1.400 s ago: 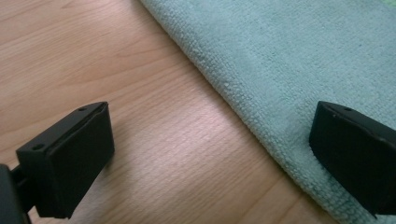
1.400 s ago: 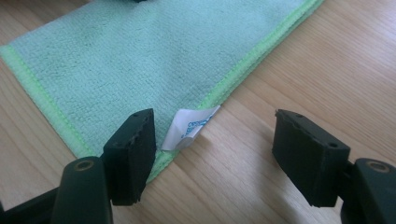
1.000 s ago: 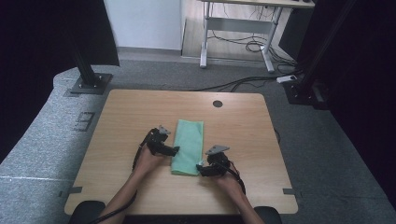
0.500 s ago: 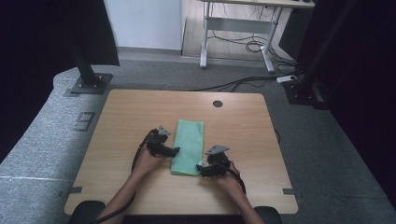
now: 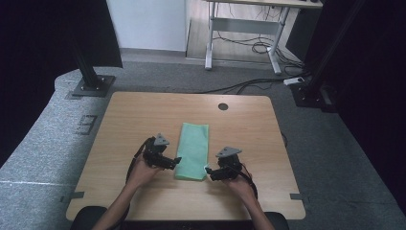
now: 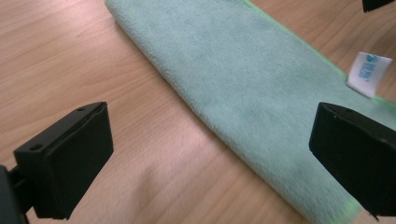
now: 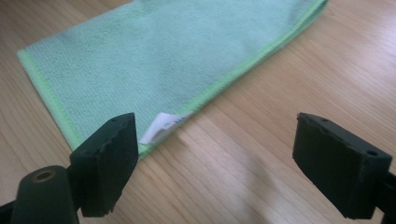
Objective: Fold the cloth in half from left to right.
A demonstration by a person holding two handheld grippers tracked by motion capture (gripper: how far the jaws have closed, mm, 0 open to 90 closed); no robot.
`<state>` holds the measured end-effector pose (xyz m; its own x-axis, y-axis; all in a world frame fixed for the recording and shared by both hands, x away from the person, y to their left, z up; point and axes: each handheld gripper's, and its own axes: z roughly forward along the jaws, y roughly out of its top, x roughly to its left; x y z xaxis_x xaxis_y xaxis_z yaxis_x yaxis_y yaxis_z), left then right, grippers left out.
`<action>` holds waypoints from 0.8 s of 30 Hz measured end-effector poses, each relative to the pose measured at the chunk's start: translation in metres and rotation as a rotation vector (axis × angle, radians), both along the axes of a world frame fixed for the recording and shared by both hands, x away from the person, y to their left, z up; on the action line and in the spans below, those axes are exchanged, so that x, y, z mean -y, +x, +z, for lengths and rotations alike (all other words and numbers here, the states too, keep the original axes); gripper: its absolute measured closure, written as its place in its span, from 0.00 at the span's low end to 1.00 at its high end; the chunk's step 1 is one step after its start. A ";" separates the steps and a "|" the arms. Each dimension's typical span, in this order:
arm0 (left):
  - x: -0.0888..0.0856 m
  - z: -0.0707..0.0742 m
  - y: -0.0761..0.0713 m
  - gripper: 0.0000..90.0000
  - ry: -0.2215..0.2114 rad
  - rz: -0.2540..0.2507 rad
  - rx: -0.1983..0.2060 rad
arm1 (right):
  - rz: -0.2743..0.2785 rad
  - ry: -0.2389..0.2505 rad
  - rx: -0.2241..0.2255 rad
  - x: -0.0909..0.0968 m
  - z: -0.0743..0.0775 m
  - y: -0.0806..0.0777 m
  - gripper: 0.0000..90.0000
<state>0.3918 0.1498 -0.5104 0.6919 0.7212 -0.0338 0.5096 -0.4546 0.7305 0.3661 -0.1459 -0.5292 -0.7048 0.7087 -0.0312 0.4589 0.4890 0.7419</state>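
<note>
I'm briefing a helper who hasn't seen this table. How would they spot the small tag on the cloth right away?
On the wooden table lies a folded green cloth, between the left gripper and the right gripper. Look along its right long edge, near the corner closest to the person: the white tag sticks out there, the only white piece against green cloth.

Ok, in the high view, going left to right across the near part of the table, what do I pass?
Left gripper → folded green cloth → right gripper, both grippers open and at the cloth's near corners.
</note>
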 end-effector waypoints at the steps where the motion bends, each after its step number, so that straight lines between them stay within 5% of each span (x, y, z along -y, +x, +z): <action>1: -0.003 0.001 -0.003 0.00 -0.002 0.005 0.000 | -0.004 0.002 -0.001 0.002 0.001 0.000 0.15; 14: -0.035 -0.006 -0.024 0.00 0.028 0.054 0.012 | -0.068 0.006 -0.001 0.033 0.009 -0.002 0.13; 24: -0.040 -0.016 -0.032 0.00 0.059 0.061 0.007 | -0.105 0.016 -0.015 0.050 0.008 -0.005 0.07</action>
<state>0.3599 0.1903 -0.5267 0.6469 0.7624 0.0150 0.5324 -0.4656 0.7070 0.3607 -0.1956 -0.5211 -0.6270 0.7790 -0.0094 0.5180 0.4259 0.7418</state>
